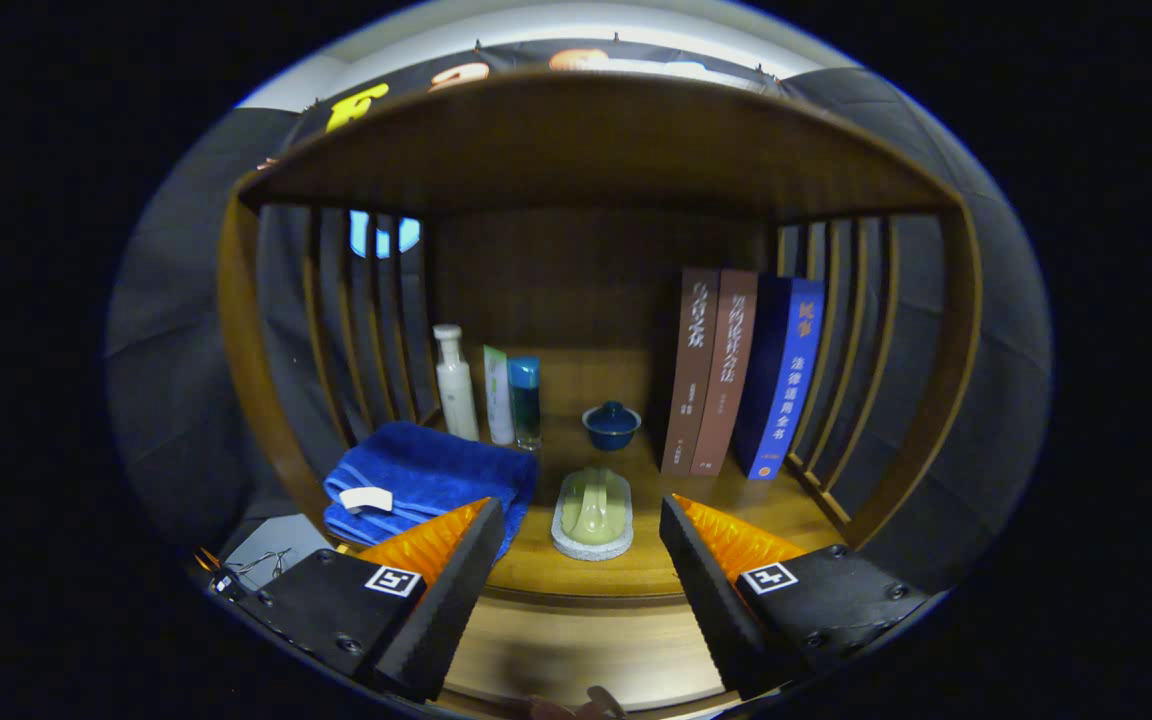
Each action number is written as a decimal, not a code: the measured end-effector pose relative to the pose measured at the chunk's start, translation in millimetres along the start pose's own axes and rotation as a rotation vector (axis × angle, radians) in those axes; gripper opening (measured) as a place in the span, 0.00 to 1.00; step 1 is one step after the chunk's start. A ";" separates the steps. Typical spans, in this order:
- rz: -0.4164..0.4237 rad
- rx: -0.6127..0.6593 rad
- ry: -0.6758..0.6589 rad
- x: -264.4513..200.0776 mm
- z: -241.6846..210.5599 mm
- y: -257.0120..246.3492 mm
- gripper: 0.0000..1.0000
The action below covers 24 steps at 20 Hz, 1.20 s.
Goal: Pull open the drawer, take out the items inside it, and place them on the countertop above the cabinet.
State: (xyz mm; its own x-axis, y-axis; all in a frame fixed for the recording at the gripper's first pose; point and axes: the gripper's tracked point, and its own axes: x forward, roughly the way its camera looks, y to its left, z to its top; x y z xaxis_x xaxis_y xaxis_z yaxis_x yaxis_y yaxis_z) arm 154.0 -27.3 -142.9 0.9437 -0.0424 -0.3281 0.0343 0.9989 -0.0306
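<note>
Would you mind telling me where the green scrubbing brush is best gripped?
Probably by the raised handle of the brush, coming from the front and above. The handle runs away from the open tongs, so the fingers could close across its narrow sides.

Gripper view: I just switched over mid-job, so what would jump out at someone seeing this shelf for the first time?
The open tongs frame a pale green brush lying on the wooden countertop just ahead of them. A folded blue towel sits beside the left finger, with three bottles standing behind it. Further back, a small blue lidded bowl sits next to upright books.
</note>
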 end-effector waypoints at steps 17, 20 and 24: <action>-0.035 0.102 -0.118 -135.8 -188.6 -5.7 0.99; -0.063 0.131 -0.095 -127.7 -211.8 -12.9 0.99; -0.055 0.125 -0.021 -108.3 -238.5 -10.5 0.99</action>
State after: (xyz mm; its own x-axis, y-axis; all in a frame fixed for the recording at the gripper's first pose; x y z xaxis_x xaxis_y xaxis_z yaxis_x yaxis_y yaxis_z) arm -27.1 -37.4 -332.2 0.9458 -0.0977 -0.3097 0.1252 0.9897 0.0700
